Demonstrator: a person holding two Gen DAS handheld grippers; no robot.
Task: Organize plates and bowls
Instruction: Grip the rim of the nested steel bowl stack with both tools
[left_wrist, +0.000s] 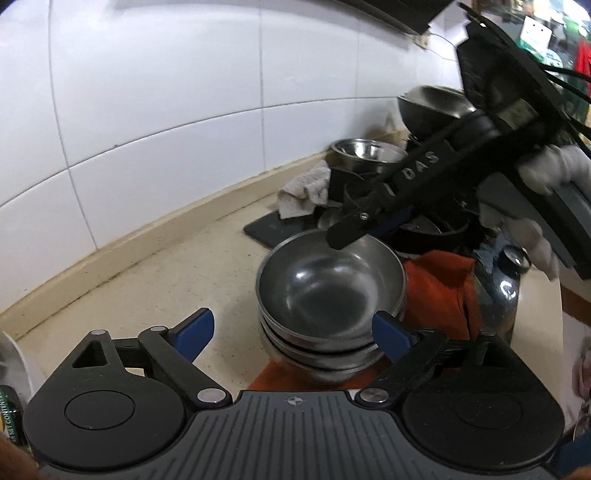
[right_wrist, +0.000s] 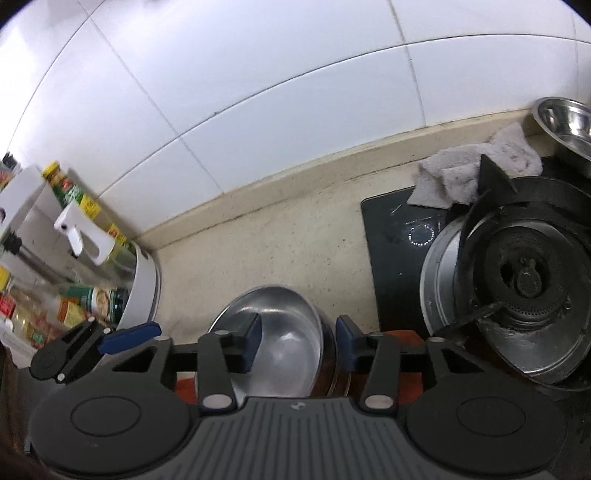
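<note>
Your left hand-held gripper (left_wrist: 291, 334) is spread wide, blue pads (left_wrist: 195, 330) standing either side of the bowl stack (left_wrist: 328, 295) and clear of its rim. The stack, several steel bowls nested, sits on an orange cloth (left_wrist: 443, 295) on the bench (left_wrist: 166, 280), right in front of you.

Your right hand-held gripper (right_wrist: 299, 343) comes in over the same stack from the other side. Its jaws are partly apart: one pad (right_wrist: 253, 339) sits inside the top bowl (right_wrist: 280, 332), the other just outside the rim. Whether either pad touches the steel, you can't tell from here. In the left view its black finger (left_wrist: 351, 229) hangs over the far rim of the top bowl, and your white-gloved hand (left_wrist: 546, 206) grips the handle.

Left of the stack, a white rack (right_wrist: 140, 288) of bottles and jars. Right of it, a black hob (right_wrist: 395, 251) with a gas burner (right_wrist: 528, 280). Behind that, a grey rag (right_wrist: 476, 173) crumpled by the wall, and beyond it another steel bowl (right_wrist: 565, 122). White tiles (right_wrist: 258, 92) close off the back.
</note>
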